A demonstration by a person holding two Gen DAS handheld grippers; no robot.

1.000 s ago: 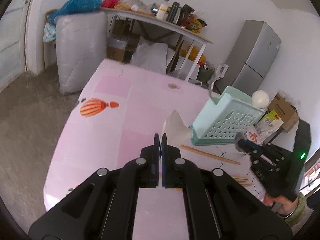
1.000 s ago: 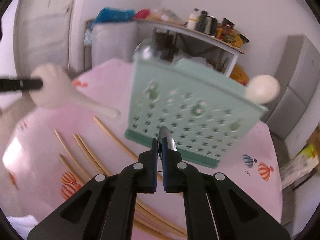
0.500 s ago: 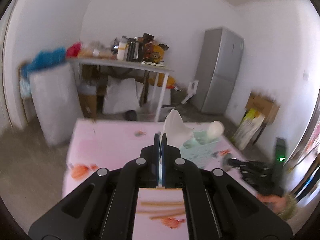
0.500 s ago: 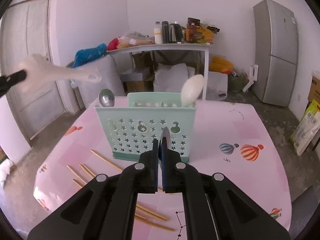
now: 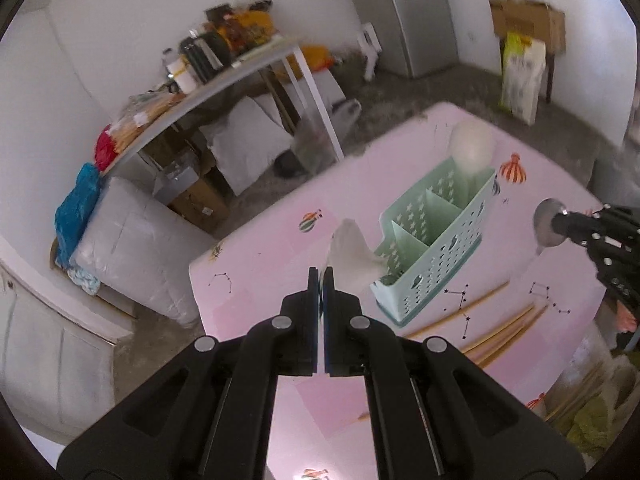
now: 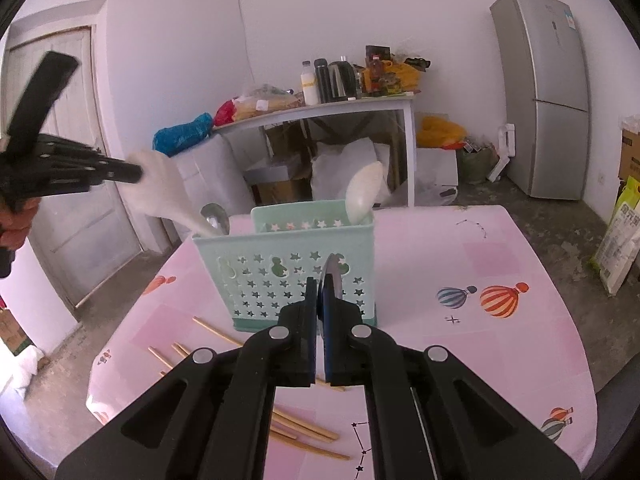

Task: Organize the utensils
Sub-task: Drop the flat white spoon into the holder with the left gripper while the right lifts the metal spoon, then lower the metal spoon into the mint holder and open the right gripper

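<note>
A mint-green utensil caddy (image 6: 288,276) with star holes stands on the pink table; it also shows in the left wrist view (image 5: 436,252). My left gripper (image 5: 321,276) is shut on a white spoon (image 5: 352,256), whose handle end dips into the caddy's near compartment (image 6: 192,220). My right gripper (image 6: 320,284) is shut on a metal spoon (image 6: 334,276), held in front of the caddy; the metal spoon's bowl shows in the left wrist view (image 5: 548,226). Another white spoon (image 6: 362,192) and a metal spoon (image 6: 216,216) stand in the caddy.
Several wooden chopsticks (image 6: 296,424) lie on the pink tablecloth (image 6: 460,280) before the caddy, also in the left wrist view (image 5: 492,328). A cluttered white side table (image 6: 320,112), a grey fridge (image 6: 544,92) and a padded bundle (image 5: 136,248) stand beyond the table.
My left gripper has swung over and tilted down, bringing the white spoon's handle into the caddy's end compartment. My right gripper still holds the metal spoon, a little higher and closer.
</note>
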